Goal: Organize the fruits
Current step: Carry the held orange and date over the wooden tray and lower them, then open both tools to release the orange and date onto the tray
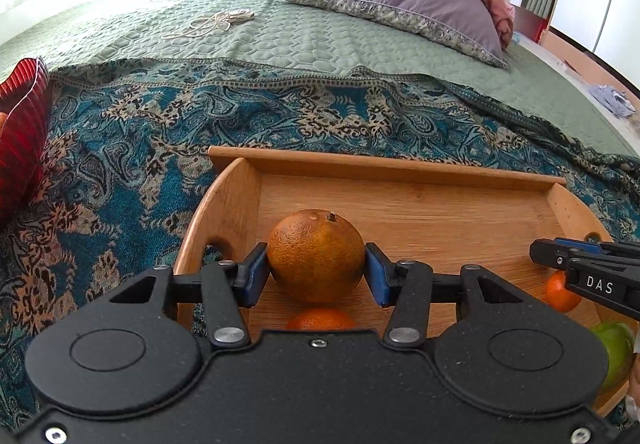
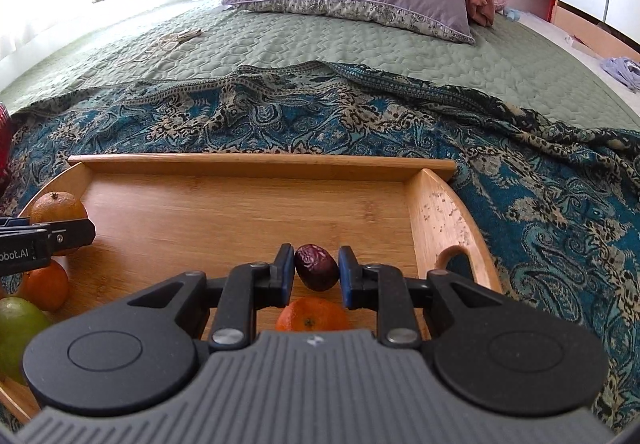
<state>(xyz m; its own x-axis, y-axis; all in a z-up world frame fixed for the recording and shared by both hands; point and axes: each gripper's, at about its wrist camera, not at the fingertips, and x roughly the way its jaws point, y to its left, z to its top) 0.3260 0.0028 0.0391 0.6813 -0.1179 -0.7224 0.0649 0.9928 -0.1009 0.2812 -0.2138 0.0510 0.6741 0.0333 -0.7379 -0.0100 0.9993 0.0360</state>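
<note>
My left tool (image 1: 316,271) pinches a large orange (image 1: 316,256) above the wooden tray's (image 1: 384,163) left end. My right tool (image 2: 316,271) has its pads either side of a dark wrinkled date (image 2: 317,267), though I cannot tell whether both pads touch it. In the tray lie three small mandarins (image 2: 312,315), (image 2: 46,286), (image 1: 320,319) and a green fruit (image 2: 20,328). The tray sits on a patterned throw (image 2: 560,212) over the bed (image 2: 360,56).
</note>
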